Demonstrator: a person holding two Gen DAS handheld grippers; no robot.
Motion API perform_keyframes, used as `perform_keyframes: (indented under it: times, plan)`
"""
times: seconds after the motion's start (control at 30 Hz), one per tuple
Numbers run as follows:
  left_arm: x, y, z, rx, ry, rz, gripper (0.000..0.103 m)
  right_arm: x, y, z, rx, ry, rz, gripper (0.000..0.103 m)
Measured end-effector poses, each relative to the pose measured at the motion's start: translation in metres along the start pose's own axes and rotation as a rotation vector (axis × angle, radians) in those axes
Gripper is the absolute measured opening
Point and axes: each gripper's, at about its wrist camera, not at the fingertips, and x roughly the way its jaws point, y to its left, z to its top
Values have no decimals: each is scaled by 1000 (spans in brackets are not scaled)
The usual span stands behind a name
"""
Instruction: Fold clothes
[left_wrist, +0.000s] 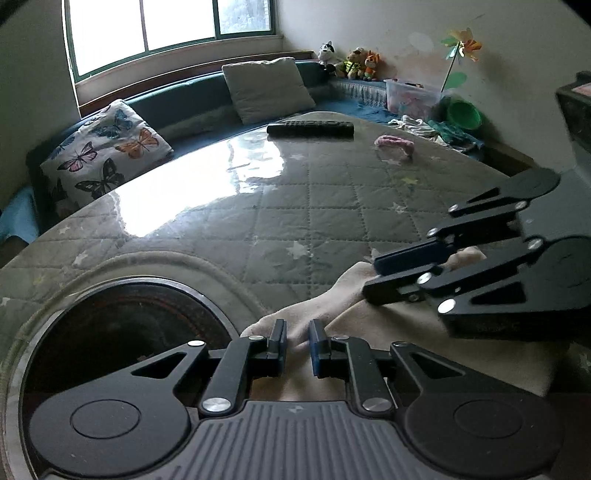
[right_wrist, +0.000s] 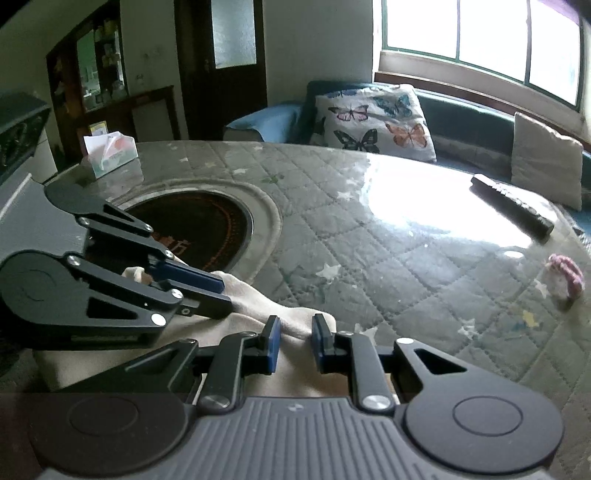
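Starting at the lower left of the left wrist view, we see the dark round hotplate (left_wrist: 122, 332) set into the quilted table cover (left_wrist: 295, 206), and just right of it the cream garment (left_wrist: 369, 291) lies bunched at the bottom centre of the frame. Our left gripper (left_wrist: 297, 345) has its blue pads a narrow gap apart with a fold of that cloth pinched up between them; the fabric bulges through the gap, so we judge it a light hold on a thin edge. Further right, at the middle right of the same frame, our right gripper (left_wrist: 373, 275) is likewise nearly closed with cream cloth running out of its tips. In the right wrist view the same cloth (right_wrist: 258, 306) crosses the lower middle, from the left gripper (right_wrist: 225, 295) at the left to the right gripper (right_wrist: 295, 343) at bottom centre. We take the garment to be light, soft and limp, with no stiffness of its own, so it should sag between the two holds and drape wherever it is let down. It looks best taken at a hem or corner, both holds well apart along one edge, since a pinch mid-panel would only gather wrinkles. The glossy cover may let it slide.
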Motion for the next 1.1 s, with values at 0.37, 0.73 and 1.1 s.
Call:
perform_keyframes:
  times: [0.37,0.73,1.1]
  plan:
    - [7,-8,5,14,-10,37,16,-26,-13,-21,75,17,-36,17]
    - [9,-13,5,24,-13,70,16,-53,-36,-48,188,-23,-122,17]
    - [-28,-35,-5,55,-81,84,20,-79,-9,-58,98,-84,-66,17]
